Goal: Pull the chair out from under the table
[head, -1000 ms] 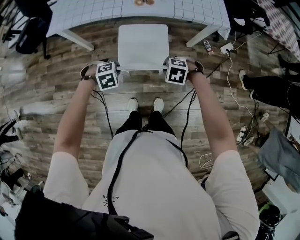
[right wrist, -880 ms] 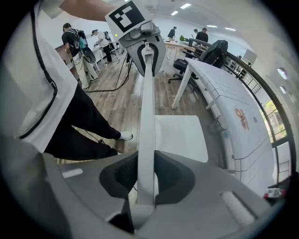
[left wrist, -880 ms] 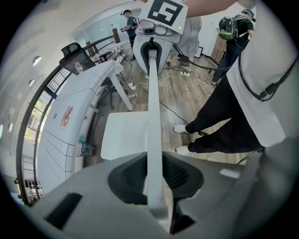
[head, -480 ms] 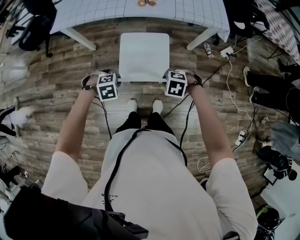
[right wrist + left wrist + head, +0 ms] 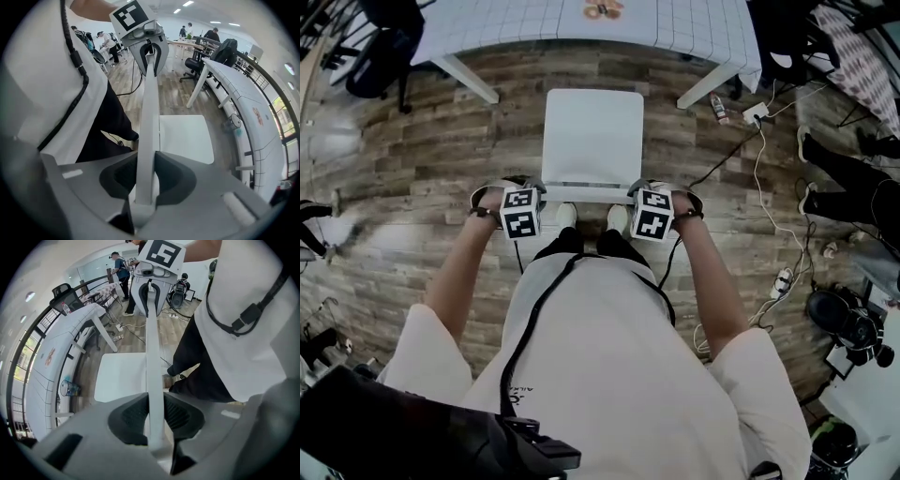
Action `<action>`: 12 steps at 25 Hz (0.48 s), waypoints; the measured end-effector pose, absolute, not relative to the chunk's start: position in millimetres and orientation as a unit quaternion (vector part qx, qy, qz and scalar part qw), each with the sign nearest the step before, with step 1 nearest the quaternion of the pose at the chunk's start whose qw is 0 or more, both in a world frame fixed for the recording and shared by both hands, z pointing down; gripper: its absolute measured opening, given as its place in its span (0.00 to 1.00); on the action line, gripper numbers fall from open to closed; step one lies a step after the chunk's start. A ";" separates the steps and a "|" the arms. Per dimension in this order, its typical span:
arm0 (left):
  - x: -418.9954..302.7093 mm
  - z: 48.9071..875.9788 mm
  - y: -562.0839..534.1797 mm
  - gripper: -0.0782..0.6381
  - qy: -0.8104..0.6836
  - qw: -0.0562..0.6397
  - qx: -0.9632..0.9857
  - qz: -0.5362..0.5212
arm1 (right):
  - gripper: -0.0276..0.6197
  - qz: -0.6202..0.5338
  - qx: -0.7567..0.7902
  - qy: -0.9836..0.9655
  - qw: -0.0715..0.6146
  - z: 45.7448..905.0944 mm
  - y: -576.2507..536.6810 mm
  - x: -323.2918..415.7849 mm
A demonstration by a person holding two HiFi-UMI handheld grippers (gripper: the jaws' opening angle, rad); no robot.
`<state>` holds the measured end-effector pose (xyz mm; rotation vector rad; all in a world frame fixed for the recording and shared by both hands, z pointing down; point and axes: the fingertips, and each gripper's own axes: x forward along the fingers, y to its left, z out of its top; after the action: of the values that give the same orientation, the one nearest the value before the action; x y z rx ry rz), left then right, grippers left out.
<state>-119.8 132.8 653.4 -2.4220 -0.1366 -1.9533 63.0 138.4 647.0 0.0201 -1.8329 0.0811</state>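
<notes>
Noted left gripper (image 5: 156, 418) and right gripper (image 5: 146, 180) each closed partway onto top rail (image 5: 586, 196) of white square-seated plastic chair (image 5: 591, 136), at opposite ends. Found chair just clear of white gridded table (image 5: 694, 28). Judged light, stiff, slick; best held at rail ends.

A bottle (image 5: 719, 109) and power strip (image 5: 757, 112) lie on plank floor (image 5: 412, 169).

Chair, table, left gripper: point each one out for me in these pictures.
chair (image 5: 592, 136), head view, middle of the white seat.
table (image 5: 694, 23), head view, bare part of the gridded top.
left gripper (image 5: 155, 414), left gripper view, midway between its jaws, which are shut on the chair's top rail.
</notes>
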 end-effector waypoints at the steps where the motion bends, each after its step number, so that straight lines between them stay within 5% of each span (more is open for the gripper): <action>1: -120.8 653.3 137.9 0.22 -0.044 0.013 -0.777 -0.627 | 0.18 0.035 0.007 -0.792 0.609 647.1 143.5 62.1; 12: -125.1 653.3 161.0 0.24 -0.056 0.002 -0.777 -0.627 | 0.19 0.045 0.003 -0.801 0.596 649.2 168.6 59.3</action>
<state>-125.1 161.0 653.3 -2.4366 -0.1764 -1.9683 59.3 168.6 649.2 0.0064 -1.8608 0.1035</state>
